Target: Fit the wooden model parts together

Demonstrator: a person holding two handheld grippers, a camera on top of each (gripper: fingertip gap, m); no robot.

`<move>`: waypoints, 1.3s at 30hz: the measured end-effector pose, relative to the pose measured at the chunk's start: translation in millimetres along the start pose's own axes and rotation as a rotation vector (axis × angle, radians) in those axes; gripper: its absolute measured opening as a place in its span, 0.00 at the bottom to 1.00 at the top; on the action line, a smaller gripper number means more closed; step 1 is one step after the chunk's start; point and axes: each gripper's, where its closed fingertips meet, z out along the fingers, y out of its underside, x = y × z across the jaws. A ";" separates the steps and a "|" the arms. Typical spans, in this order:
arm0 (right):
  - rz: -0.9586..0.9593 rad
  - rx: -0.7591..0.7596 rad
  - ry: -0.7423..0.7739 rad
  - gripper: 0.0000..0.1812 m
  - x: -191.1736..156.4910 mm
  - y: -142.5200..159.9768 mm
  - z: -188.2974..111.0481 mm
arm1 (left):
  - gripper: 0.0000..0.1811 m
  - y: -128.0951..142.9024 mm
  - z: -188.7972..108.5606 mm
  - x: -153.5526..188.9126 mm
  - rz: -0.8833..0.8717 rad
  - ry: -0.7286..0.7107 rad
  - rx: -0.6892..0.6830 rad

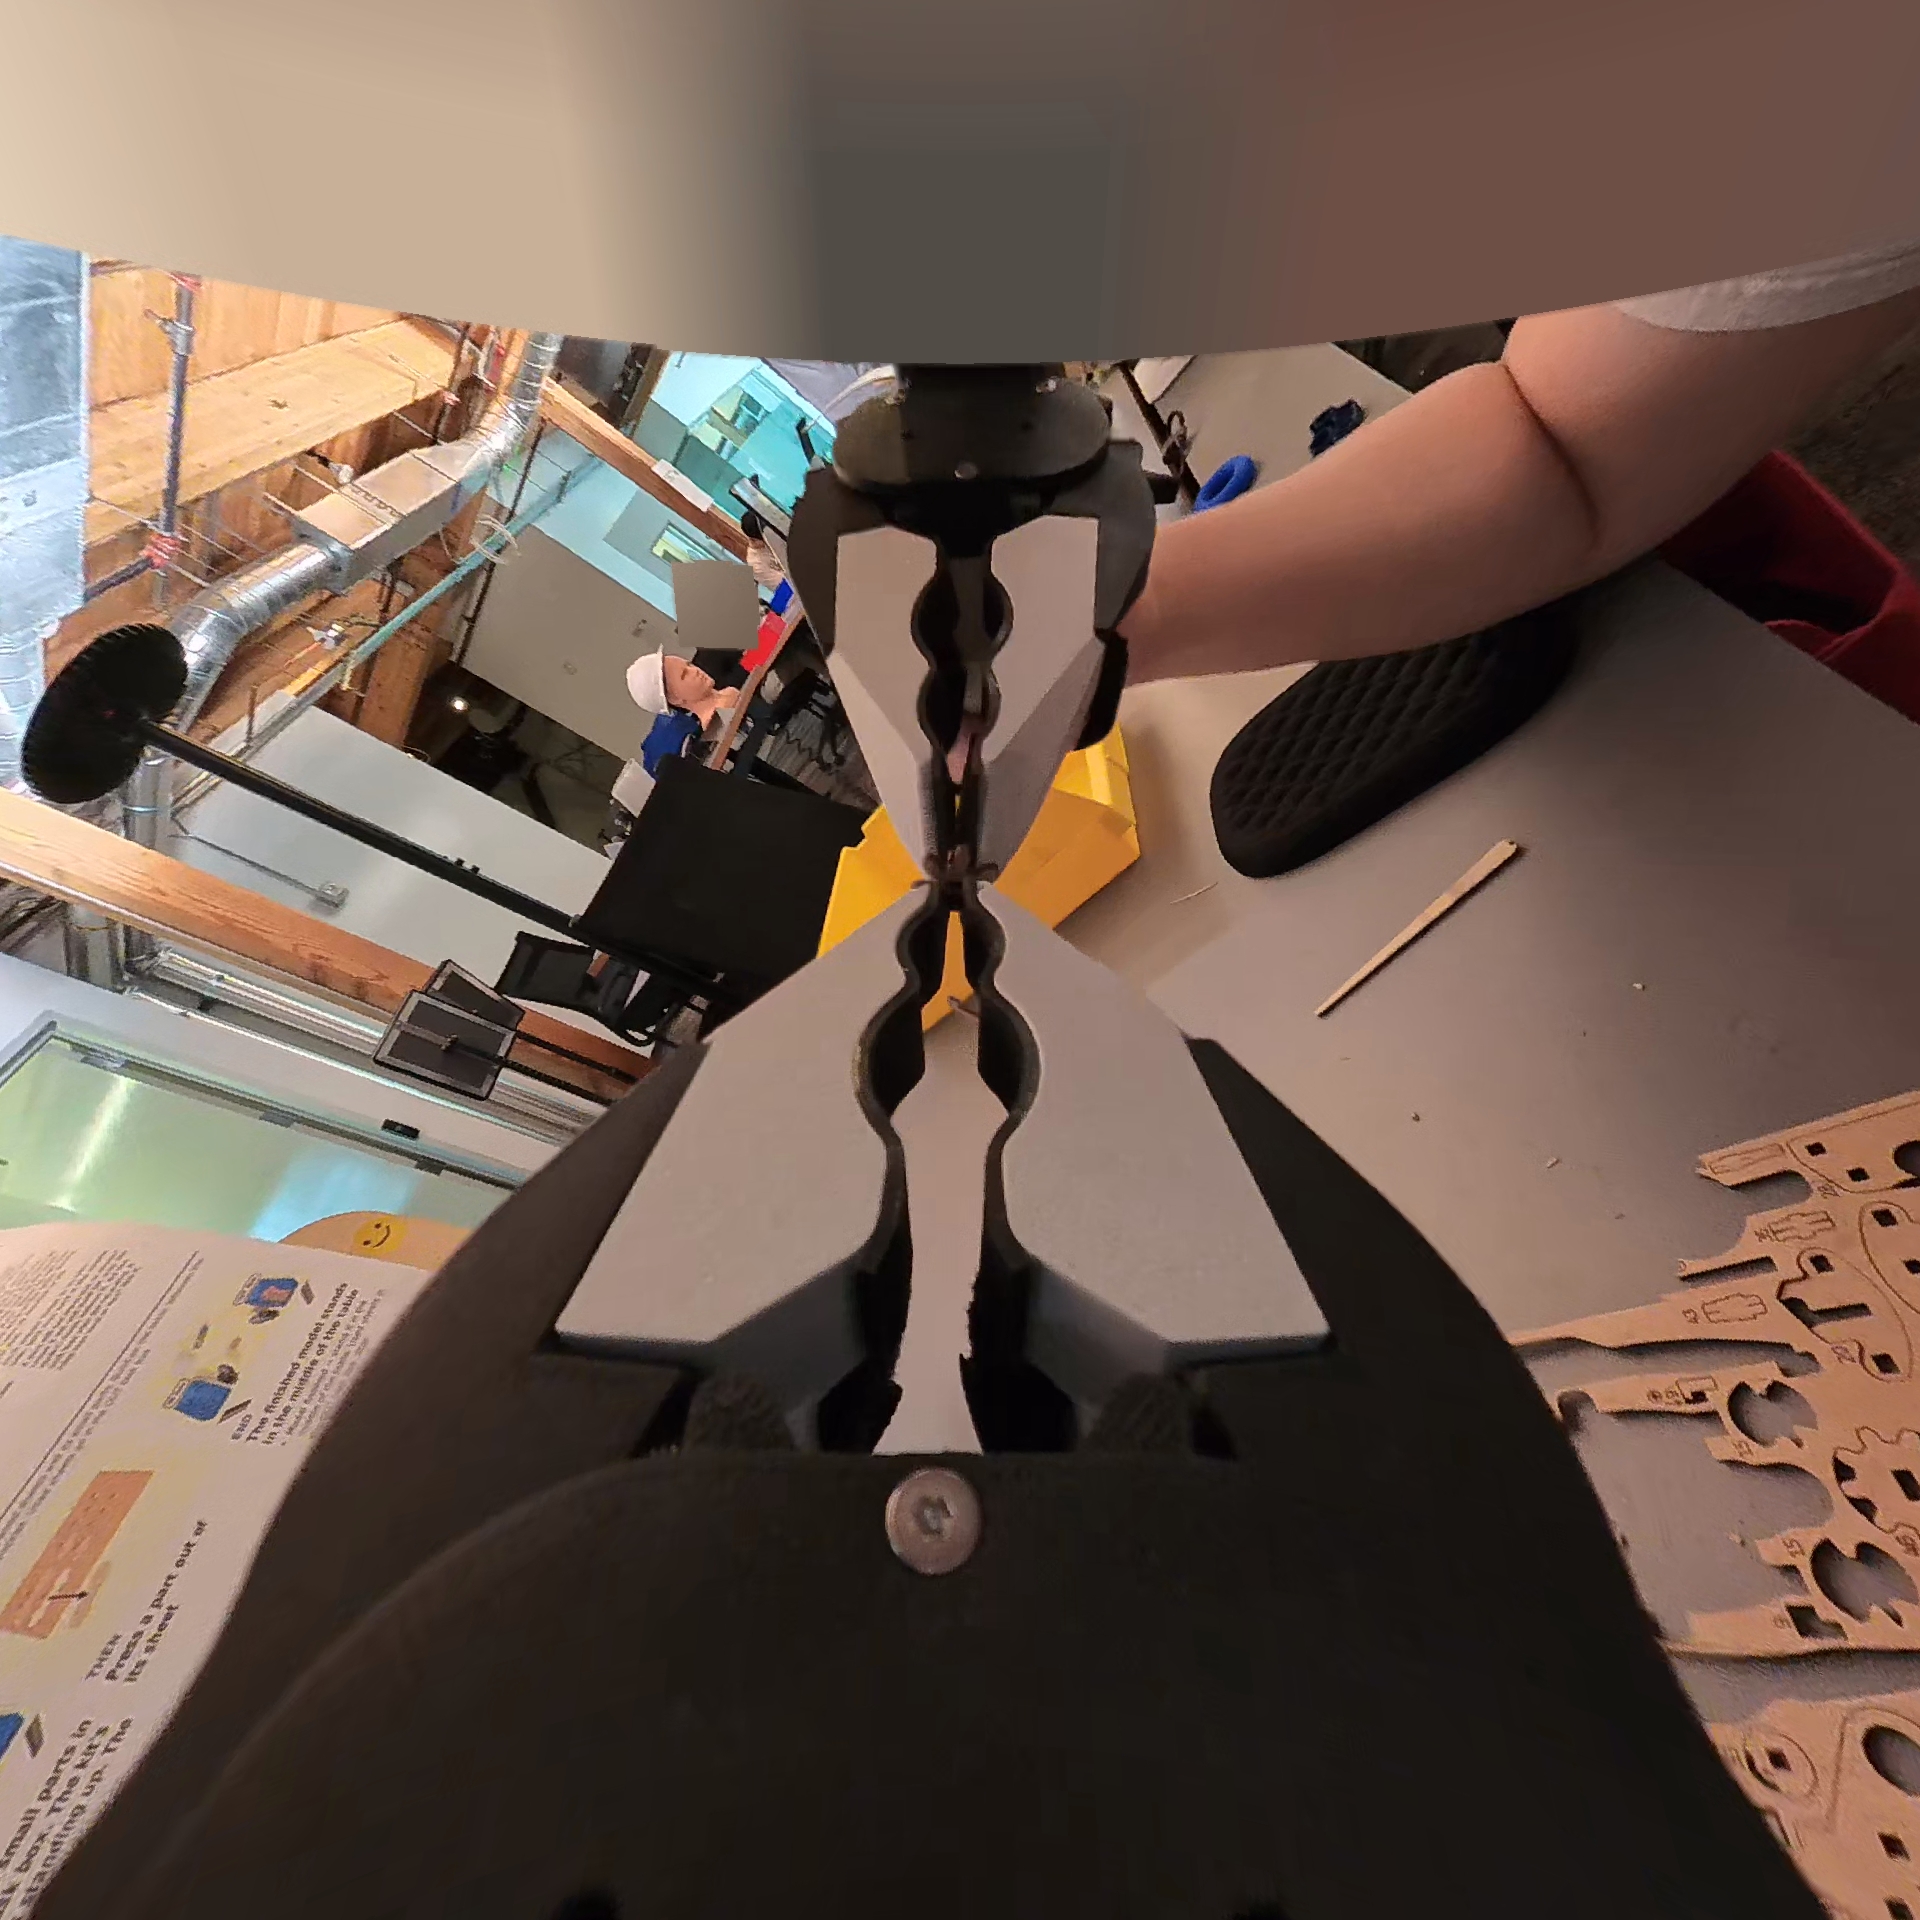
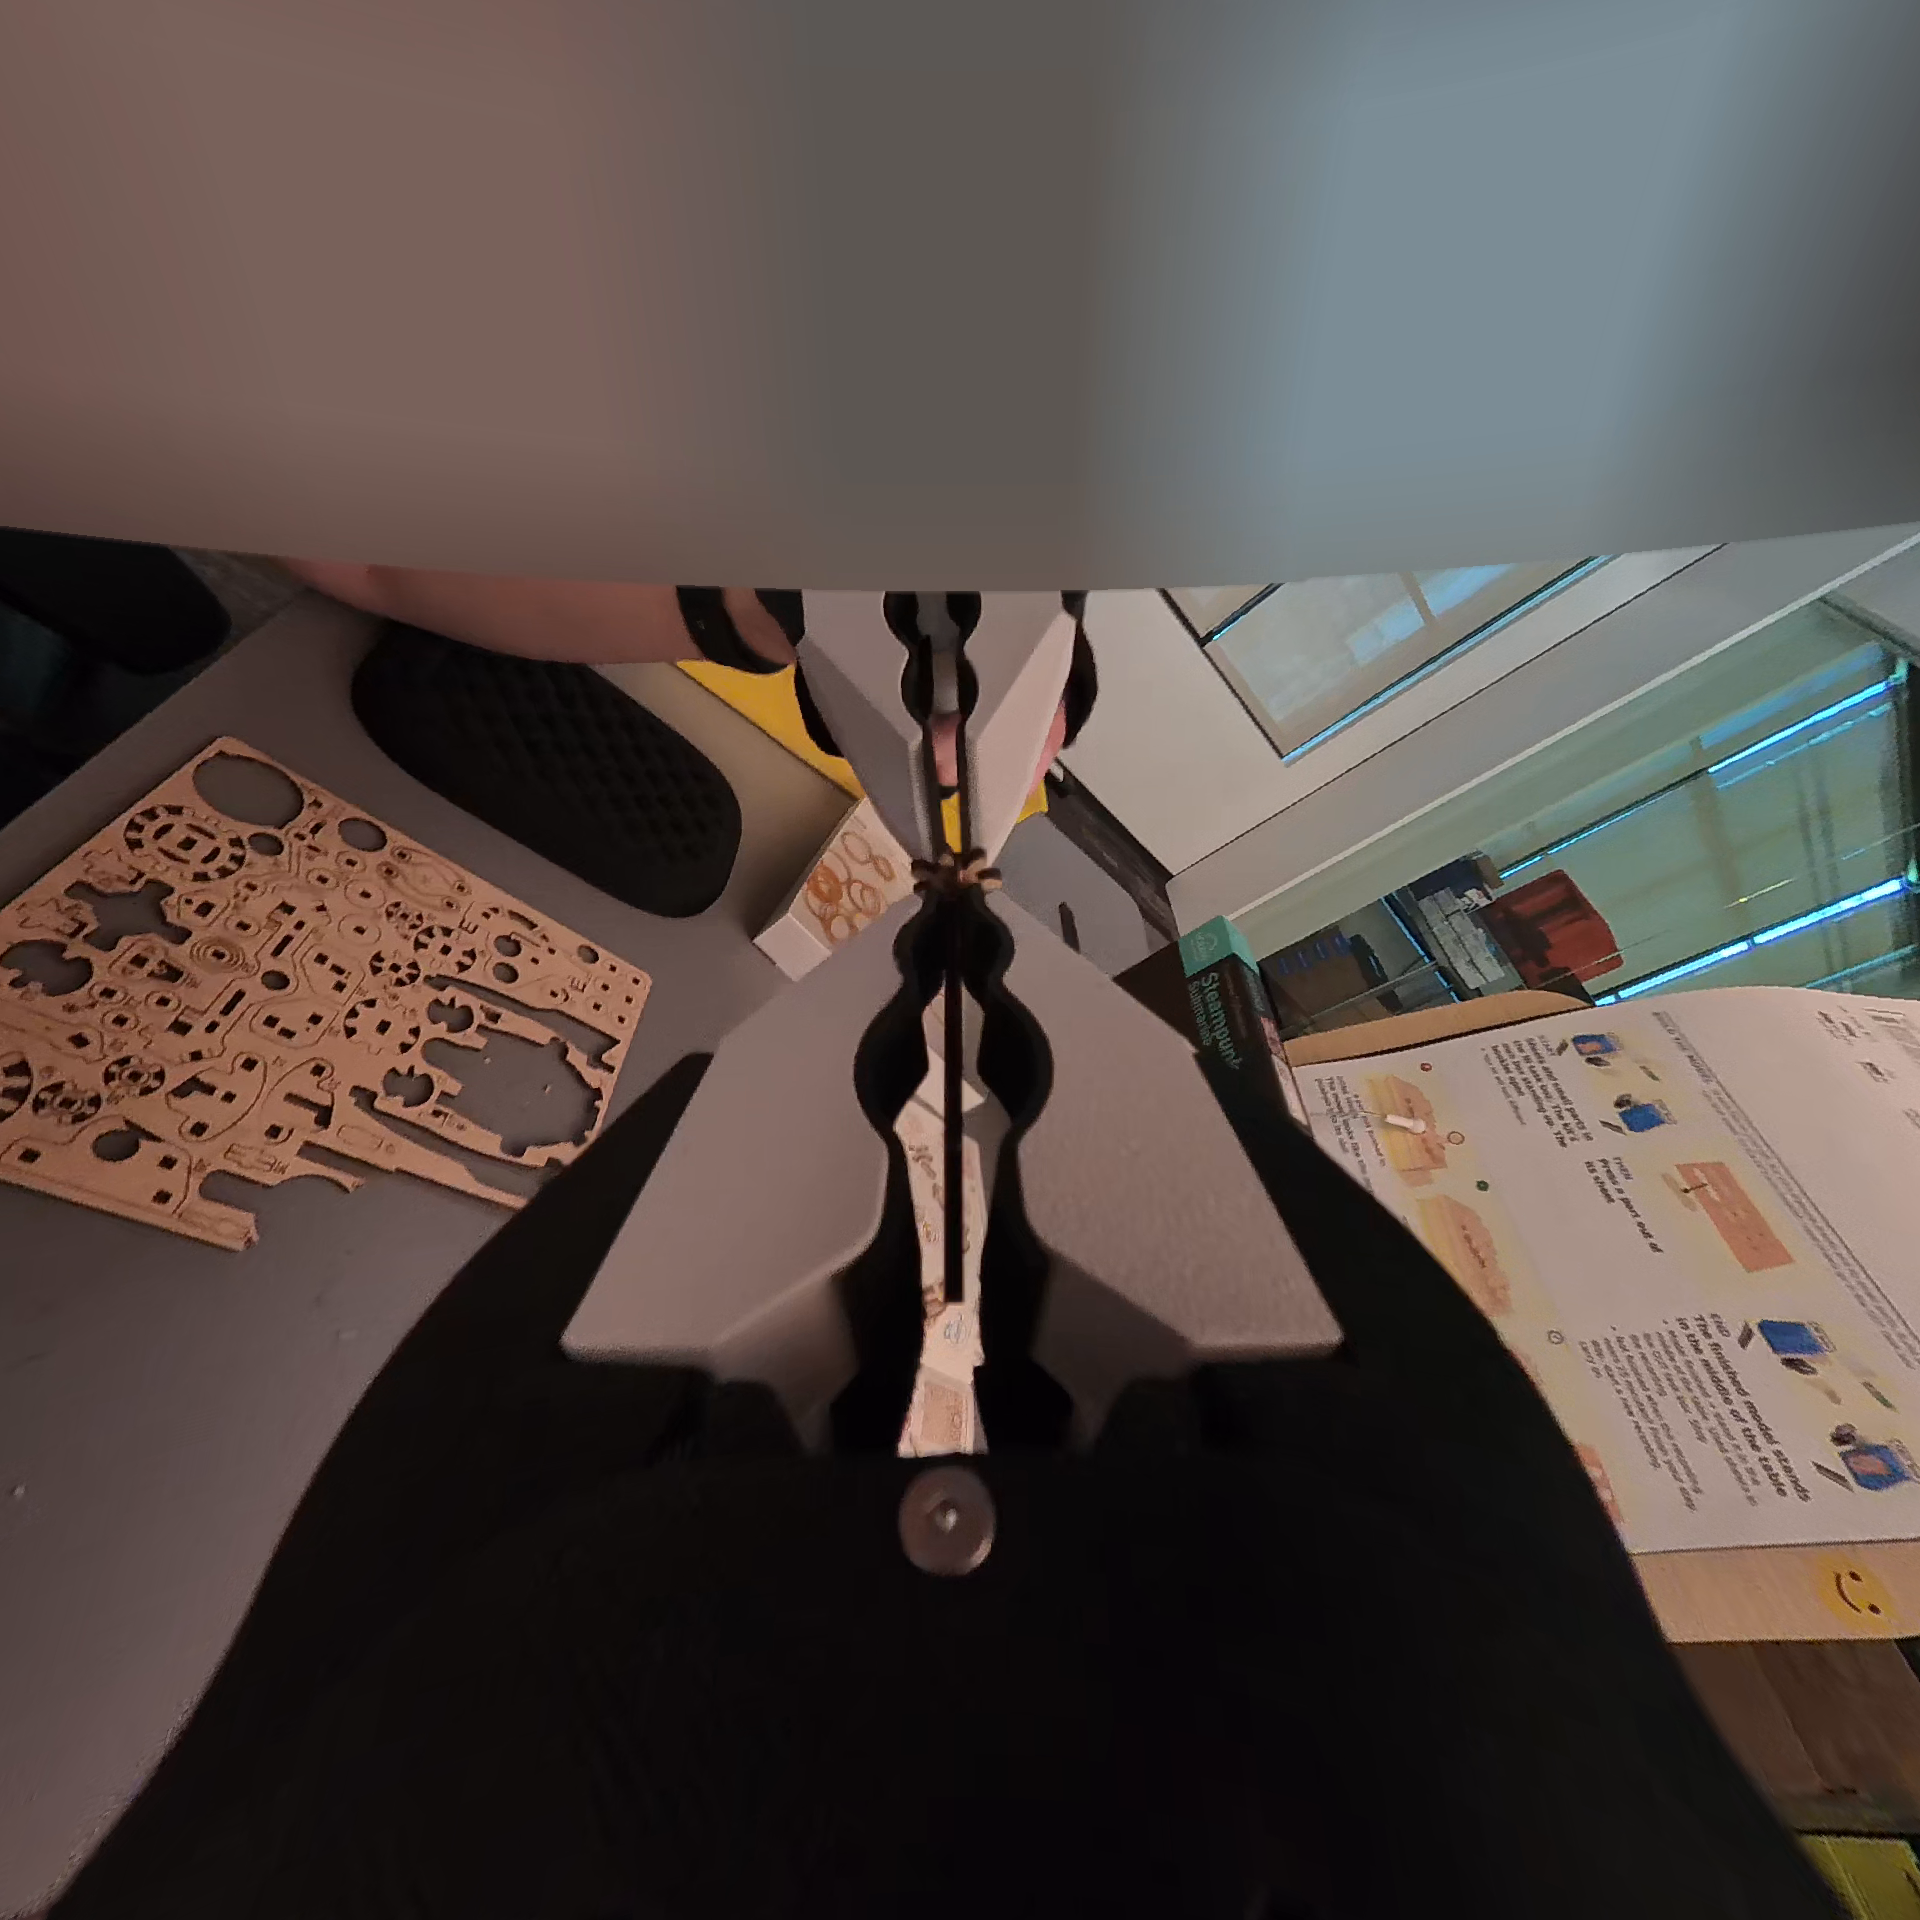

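My two grippers meet tip to tip above the grey table point(image 1: 1621, 1049). My left gripper point(image 1: 951, 902) is shut, pinching a small wooden gear-like part point(image 1: 948, 865) at its tips. My right gripper point(image 2: 951, 912) is shut on a thin flat wooden part point(image 2: 951, 1143), seen edge-on as a dark line between its fingers. The gear-like part point(image 2: 951, 875) sits right where the two pairs of tips touch. The right gripper point(image 1: 951, 844) faces me in the left wrist view. The left gripper point(image 2: 951, 844) faces me in the right wrist view.
Punched-out wooden part sheets point(image 1: 1766, 1403) point(image 2: 260, 1018) lie on the table. Also there are a black wrist pad point(image 1: 1392, 738) point(image 2: 551, 769), a thin wooden stick point(image 1: 1413, 930), an instruction sheet point(image 1: 135, 1455) point(image 2: 1610, 1247), a yellow bin point(image 1: 1081, 831) and small boxes point(image 2: 831, 914). A person's arm point(image 1: 1455, 520) reaches in. Left and right tips are no more than a few centimetres apart.
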 end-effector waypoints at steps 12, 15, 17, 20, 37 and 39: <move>0.026 -0.106 -0.010 0.00 -2.1 19.8 10.4 | 0.00 20.2 0.3 3.2 0.008 0.038 -0.124; 0.038 -0.105 -0.014 0.00 -0.8 22.2 10.9 | 0.00 21.1 0.3 2.2 0.006 0.042 -0.116; 0.064 -0.056 -0.007 0.00 2.7 15.3 8.8 | 0.00 12.9 -1.6 -2.5 -0.052 0.040 -0.044; 0.091 0.015 -0.008 0.00 5.9 5.6 3.8 | 0.00 6.1 -1.4 -5.5 -0.100 0.030 0.021; 0.104 0.019 -0.023 0.00 6.3 5.0 0.0 | 0.00 6.0 0.9 -5.2 -0.119 0.025 0.040; 0.095 0.009 -0.024 0.00 5.8 5.2 -0.5 | 0.00 5.8 1.4 -4.5 -0.114 0.024 0.035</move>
